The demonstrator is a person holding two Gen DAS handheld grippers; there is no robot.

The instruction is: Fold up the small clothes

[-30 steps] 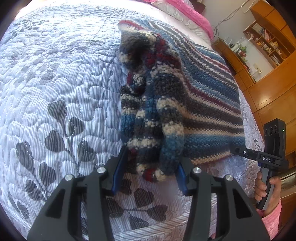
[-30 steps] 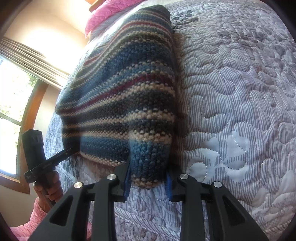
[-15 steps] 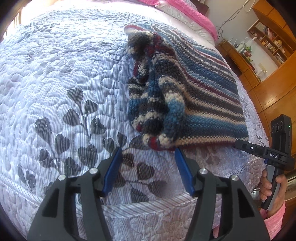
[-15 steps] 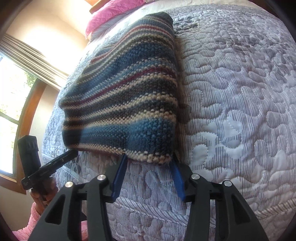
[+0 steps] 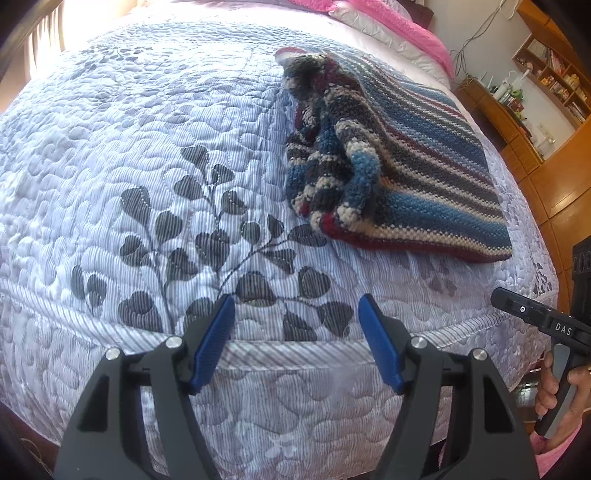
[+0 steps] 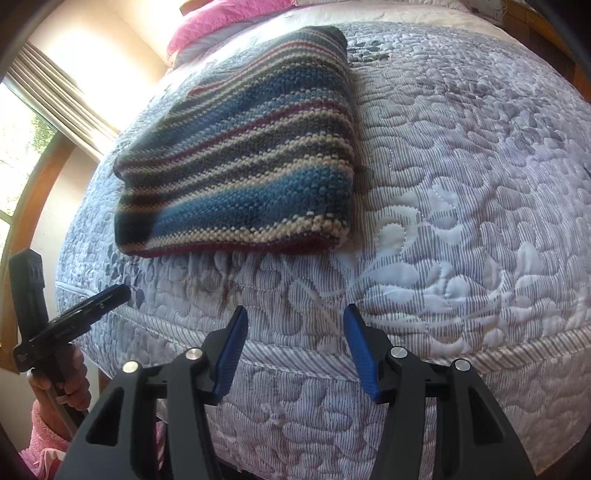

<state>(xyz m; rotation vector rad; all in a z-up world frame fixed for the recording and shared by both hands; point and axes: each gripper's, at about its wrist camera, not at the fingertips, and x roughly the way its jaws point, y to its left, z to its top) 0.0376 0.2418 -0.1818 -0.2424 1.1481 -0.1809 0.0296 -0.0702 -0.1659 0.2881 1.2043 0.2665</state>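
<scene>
Two grippers in view, both with jaws spread and nothing between the blue ribbed pads. Left gripper (image 5: 295, 332) at lower centre of the left wrist view, hanging over the front edge of the bed, clear of the garment. Right gripper (image 6: 293, 341) at lower centre of the right wrist view, likewise released and apart from the knit.

Striped knit garment (image 5: 417, 162) upper right of centre in the left wrist view, lying on the quilt. Chunky hand-knit texture; stripes in blue, grey, cream and dark red. Right portion flat and roughly rectangular; left portion bunched into thick rolled folds. Type of garment not determinable from the folded shape. In the right wrist view the same knit (image 6: 240, 158) sits upper left of centre, flat, with a cream and dark-red front edge.

Quilted bedspread (image 5: 129, 155) pale lavender, fine ribbed stripes, stitched pebble and leaf pattern, dark grey leaf print at centre left. Corded seam along the front edge.

Person's hand (image 5: 554, 391) at lower right edge, gripping the other handle, partly cut off; pink fuzzy sleeve below. Other hand (image 6: 62, 387) lower left in the right wrist view.

Pink pillow (image 6: 221, 26) at top. Wooden shelving (image 5: 546, 81) upper right, contents too small to identify. Window with curtain (image 6: 55, 96) at left, overexposed.
</scene>
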